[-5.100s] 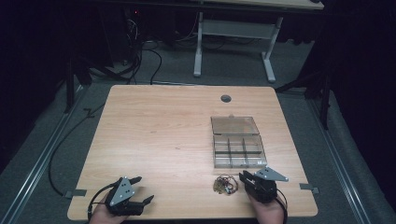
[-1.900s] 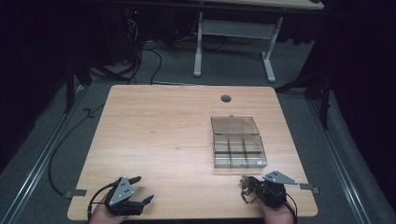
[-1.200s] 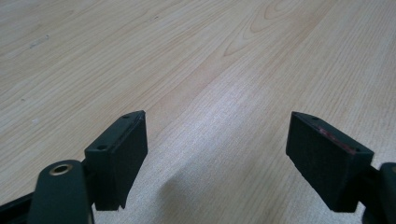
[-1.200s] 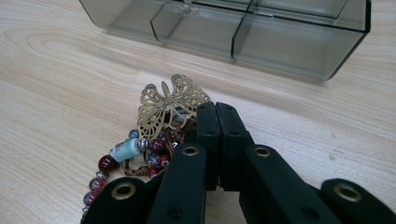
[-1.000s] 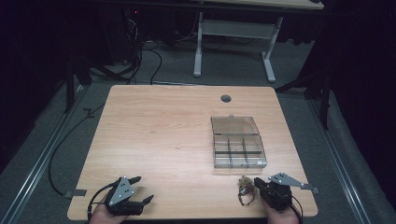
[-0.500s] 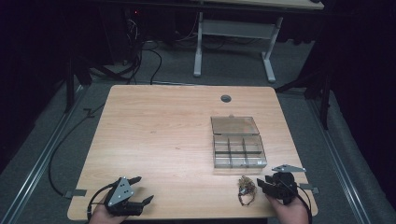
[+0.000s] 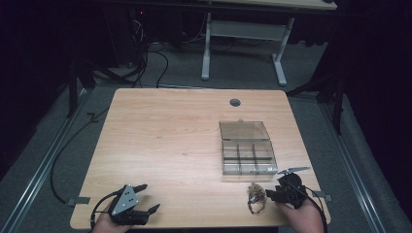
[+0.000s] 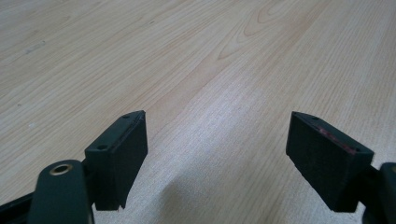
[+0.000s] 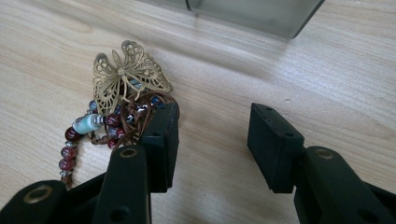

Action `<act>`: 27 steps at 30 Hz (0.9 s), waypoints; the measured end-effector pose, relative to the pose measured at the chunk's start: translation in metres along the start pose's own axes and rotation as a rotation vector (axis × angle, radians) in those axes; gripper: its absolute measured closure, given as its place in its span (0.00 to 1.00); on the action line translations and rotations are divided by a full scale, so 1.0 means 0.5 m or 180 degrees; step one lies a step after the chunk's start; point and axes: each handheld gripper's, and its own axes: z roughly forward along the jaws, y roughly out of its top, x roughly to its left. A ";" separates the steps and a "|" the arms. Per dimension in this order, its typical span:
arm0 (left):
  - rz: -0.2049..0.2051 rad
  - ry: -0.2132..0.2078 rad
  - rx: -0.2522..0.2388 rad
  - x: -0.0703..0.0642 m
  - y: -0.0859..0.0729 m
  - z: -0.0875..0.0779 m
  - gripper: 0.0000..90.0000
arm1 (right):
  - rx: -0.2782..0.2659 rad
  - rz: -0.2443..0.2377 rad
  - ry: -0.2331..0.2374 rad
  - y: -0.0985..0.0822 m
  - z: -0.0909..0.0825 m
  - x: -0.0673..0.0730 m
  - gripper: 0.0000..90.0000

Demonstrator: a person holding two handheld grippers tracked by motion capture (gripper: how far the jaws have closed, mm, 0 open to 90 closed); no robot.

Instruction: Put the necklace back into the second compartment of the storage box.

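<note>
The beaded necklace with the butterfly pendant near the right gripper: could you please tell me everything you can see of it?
The necklace lies bunched in a small heap on the wooden table, just in front of the clear compartment box and apart from it. A brass-coloured filigree butterfly sits on top; dark red beads, one pale blue bead and brown cord curl beneath. The right gripper is open with nothing between its pads; one jaw stands beside the heap, perhaps touching it.

On the desk point(image 7: 170, 141), the compartment box point(image 7: 245, 155) sits right of centre, its lid lying open on the far side. The beaded necklace point(image 7: 255, 196) lies just near of the box, by the near edge. The right tongs point(image 7: 270, 194) rest just right of the necklace; the left tongs point(image 7: 145, 198) sit at the near left corner, well apart.
</note>
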 end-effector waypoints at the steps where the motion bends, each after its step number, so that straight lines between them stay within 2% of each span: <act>1: -0.0001 -0.0001 -0.0004 0.000 0.000 0.000 0.24 | 0.0030 -0.0010 0.0006 0.002 -0.001 0.001 0.59; 8: -0.0024 -0.0004 -0.0009 0.001 -0.001 -0.001 0.23 | 0.0146 0.0003 0.0093 0.021 -0.015 0.009 0.53; 16: -0.0008 -0.0005 0.0001 0.000 0.000 -0.001 0.23 | 0.0314 -0.0185 0.0187 0.031 -0.018 0.036 0.45; 21: -0.0003 -0.0009 0.0010 0.000 0.000 0.000 0.23 | 0.0440 -0.0286 0.0190 0.032 -0.010 0.053 0.42; 24: -0.0003 -0.0015 0.0018 0.000 0.000 0.000 0.23 | 0.0501 -0.0392 0.0118 0.032 -0.006 0.060 0.41; 27: -0.0002 -0.0025 0.0020 0.000 0.000 0.001 0.24 | 0.0560 -0.0427 0.0082 0.032 -0.005 0.068 0.42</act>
